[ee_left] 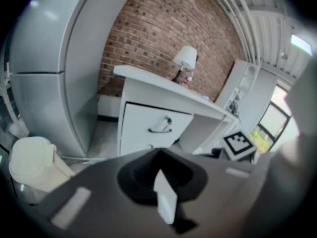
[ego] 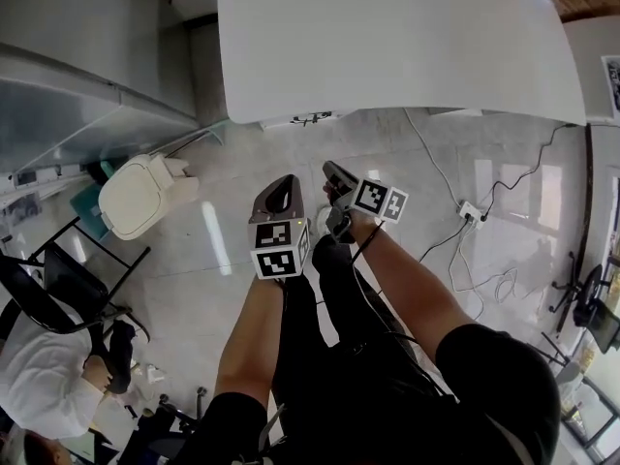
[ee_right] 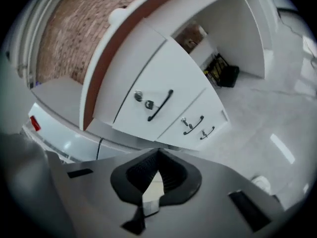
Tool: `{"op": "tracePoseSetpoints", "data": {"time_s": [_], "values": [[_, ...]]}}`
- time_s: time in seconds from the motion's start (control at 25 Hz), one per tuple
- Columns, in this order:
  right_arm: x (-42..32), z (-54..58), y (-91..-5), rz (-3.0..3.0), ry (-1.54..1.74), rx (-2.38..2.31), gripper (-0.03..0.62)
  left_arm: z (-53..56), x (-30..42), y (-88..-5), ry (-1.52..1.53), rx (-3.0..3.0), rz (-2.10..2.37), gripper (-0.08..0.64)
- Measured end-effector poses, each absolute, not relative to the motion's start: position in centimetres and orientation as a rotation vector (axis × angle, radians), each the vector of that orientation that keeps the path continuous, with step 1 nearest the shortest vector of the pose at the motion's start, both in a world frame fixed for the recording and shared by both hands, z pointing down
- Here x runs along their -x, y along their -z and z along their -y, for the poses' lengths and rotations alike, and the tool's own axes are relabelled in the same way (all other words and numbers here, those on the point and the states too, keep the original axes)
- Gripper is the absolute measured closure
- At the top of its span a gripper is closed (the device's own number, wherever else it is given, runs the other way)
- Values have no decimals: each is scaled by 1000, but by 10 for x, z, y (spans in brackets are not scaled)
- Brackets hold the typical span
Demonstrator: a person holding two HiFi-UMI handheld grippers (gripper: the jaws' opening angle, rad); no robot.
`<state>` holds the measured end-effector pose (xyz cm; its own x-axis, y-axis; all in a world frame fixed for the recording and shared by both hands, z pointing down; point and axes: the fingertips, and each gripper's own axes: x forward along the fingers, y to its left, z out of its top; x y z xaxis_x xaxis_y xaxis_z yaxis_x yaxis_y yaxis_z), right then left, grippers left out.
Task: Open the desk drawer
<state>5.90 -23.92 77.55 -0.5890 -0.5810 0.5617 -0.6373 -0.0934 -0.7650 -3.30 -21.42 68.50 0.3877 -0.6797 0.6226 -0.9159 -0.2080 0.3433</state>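
Left gripper (ego: 286, 182), right gripper (ego: 330, 170): both closed, seemingly empty; we judge them aimed at the top drawer (ee_right: 171, 78); handle (ee_right: 160, 105) unreached.

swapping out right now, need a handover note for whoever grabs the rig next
Left claw: shut, empty, in the air short of the desk.
Right claw: shut, empty, aimed at the drawer stack.
Top drawer: closed, its dark bar handle untouched. The lower drawers look closed too.
Done: nothing yet.
Left: open a claw, close in, grip the handle, pull the drawer out.
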Motion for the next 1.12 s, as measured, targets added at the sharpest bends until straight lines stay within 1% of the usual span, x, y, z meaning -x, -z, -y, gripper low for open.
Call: {"op": "tracePoseSetpoints", "data": {"time_s": [0.12,0.2,0.56,0.68,0.76,1.12], "values": [[-61,252,-811,2016,-2058,-1462,600,209,43,-704,-457,-1953,1360,565],[-67,268,-833,1972,-2140,-1543,600,209,47,-712,-471,-1960,1352,565],[-97,324,-923,1765,-2257,-1780,600,218,43,-715,-499,-2025,1325,565],[-103,342,-938,1758,-2262,-1837,593,222,49,-720,-484,-2018,1350,565],[-102,350,-947,1771,-2287,-1845,554,222,53,-730,-482,-2003,1369,565],[-91,370,-976,1883,-2346,-1780,549,212,53,-775,-468,-1950,1403,565]]}}
